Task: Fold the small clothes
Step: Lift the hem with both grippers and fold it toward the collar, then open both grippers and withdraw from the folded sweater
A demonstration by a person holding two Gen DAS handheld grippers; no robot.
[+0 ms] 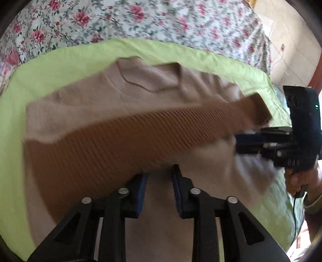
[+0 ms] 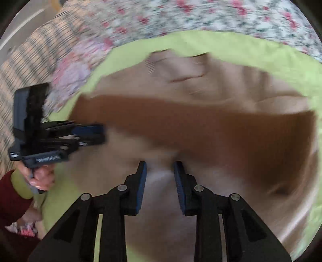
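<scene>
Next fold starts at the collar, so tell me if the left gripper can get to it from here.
Probably yes. The left gripper is open above the sweater's hem band, and the collar lies uncovered beyond it.

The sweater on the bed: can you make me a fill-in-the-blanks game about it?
The beige sweater lies on a ____ cloth.
The ribbed band folded across the sweater is a darker ____.
The bedsheet behind the cloth is printed with ____.
The left gripper has its jaws slightly ____.

Missing words: green; brown; flowers; apart
</scene>
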